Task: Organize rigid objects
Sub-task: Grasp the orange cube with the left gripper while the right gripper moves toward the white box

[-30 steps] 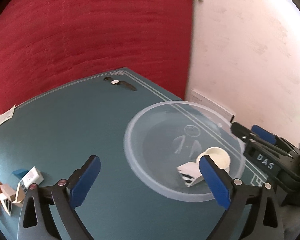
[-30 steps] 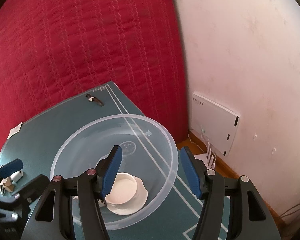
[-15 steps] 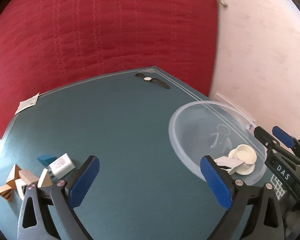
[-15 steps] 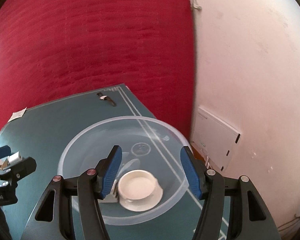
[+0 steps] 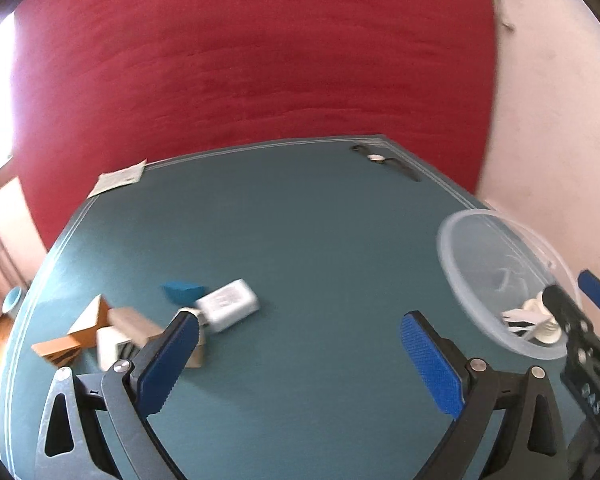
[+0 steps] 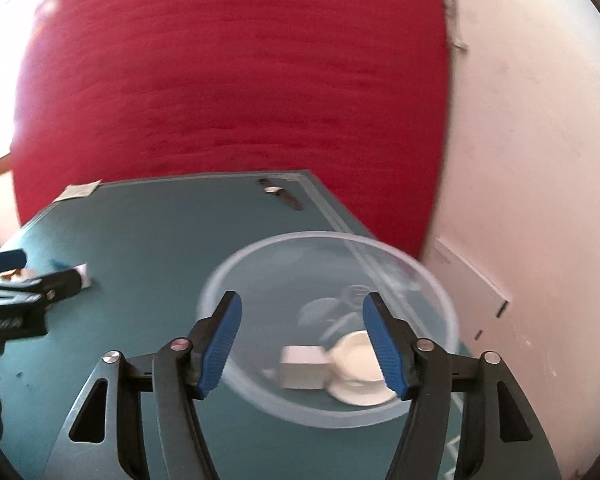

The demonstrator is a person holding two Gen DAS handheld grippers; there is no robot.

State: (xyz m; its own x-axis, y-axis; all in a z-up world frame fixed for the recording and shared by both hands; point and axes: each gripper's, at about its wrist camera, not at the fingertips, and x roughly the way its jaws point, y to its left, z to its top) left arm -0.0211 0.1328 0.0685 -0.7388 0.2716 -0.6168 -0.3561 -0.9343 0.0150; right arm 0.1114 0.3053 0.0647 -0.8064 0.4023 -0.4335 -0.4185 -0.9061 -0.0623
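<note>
A clear plastic bowl (image 6: 260,264) stands at the table's right side and holds a white round dish (image 6: 360,364) and a white box (image 6: 304,364). My right gripper (image 6: 302,344) is open and empty above the bowl. The bowl (image 5: 460,240) shows at the right of the left wrist view. My left gripper (image 5: 300,356) is open and empty above the table. To its left lie a white adapter (image 5: 230,310), a blue wedge (image 5: 182,291) and several wooden blocks (image 5: 100,332).
A wristwatch (image 5: 384,160) lies at the table's far right corner. A paper tag (image 5: 118,178) lies at the far left corner. A red quilted backdrop stands behind the teal table (image 5: 300,240). A white wall is at the right.
My left gripper has swung left, away from the bowl and toward the blocks and adapter. My right gripper has stayed open above the bowl, and its view has turned left.
</note>
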